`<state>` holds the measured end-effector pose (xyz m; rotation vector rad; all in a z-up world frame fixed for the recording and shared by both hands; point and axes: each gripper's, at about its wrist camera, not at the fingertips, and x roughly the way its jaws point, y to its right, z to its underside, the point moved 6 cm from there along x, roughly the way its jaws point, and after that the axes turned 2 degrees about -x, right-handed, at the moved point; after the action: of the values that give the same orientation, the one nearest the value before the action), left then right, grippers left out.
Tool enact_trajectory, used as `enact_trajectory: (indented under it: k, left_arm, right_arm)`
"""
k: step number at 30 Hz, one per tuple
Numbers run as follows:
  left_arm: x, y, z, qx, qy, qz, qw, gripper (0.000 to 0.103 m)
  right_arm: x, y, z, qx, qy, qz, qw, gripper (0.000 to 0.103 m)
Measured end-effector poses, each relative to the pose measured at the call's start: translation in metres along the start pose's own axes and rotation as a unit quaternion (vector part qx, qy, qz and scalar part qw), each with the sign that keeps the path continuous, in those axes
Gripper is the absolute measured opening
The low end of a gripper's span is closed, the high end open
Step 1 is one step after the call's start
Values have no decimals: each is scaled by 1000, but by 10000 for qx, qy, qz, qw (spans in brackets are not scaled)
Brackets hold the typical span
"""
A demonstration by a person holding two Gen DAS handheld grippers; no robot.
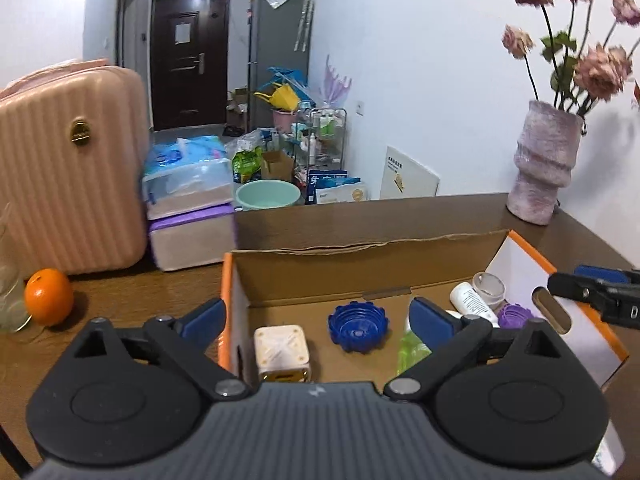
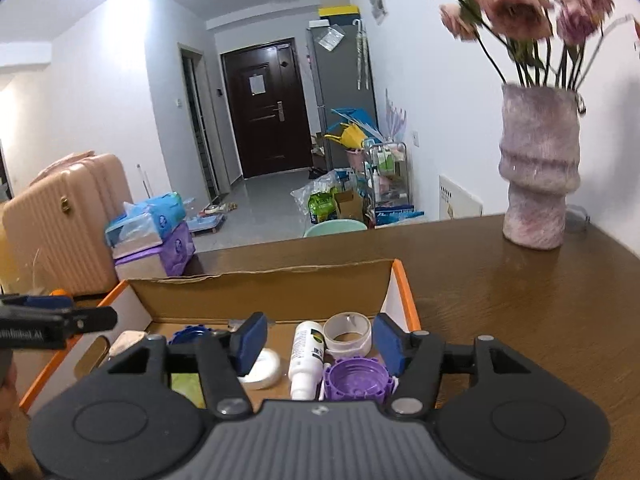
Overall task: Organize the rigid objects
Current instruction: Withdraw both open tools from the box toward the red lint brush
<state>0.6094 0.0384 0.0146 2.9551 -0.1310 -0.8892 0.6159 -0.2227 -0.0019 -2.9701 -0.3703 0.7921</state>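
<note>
An open cardboard box (image 1: 320, 276) with orange edges sits on the brown table. It holds a cream cube (image 1: 282, 354), a blue ridged cap (image 1: 359, 327), a green item (image 1: 412, 350), a white bottle (image 2: 306, 354), a tape roll (image 2: 347, 337), a purple cap (image 2: 356, 380) and a white round lid (image 2: 262, 368). My left gripper (image 1: 318, 320) is open and empty above the box's left half. My right gripper (image 2: 320, 342) is open and empty above the box's right half, over the bottle and purple cap.
An orange (image 1: 49, 297) lies on the table left of the box, beside a glass item (image 1: 10, 300). A pink vase (image 2: 538, 168) of flowers stands at the table's back right. A pink suitcase (image 1: 68, 168) stands behind the table at left.
</note>
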Motion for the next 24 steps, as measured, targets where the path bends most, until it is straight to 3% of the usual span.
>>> enact_trajectory:
  k: [6,11,20,24]
  left_arm:
    - [-53,2,0,154,123,0,9998,103]
    - [-110,10,9,349,487,-100,9982,103]
    - [-216,28,66,281,1599,-114,9867,103]
    - [-252,37,97,29,1761,73,9843,103]
  right_arm:
    - [-34,-10,-1,-335,-169,37,9993,59]
    - [-70,-15,11,-618,-348,57,9975,59]
    - [-178,-33,46,-703,675,-184,9951,62]
    - [-216,-48,65,-804,1077,-235,9906,65]
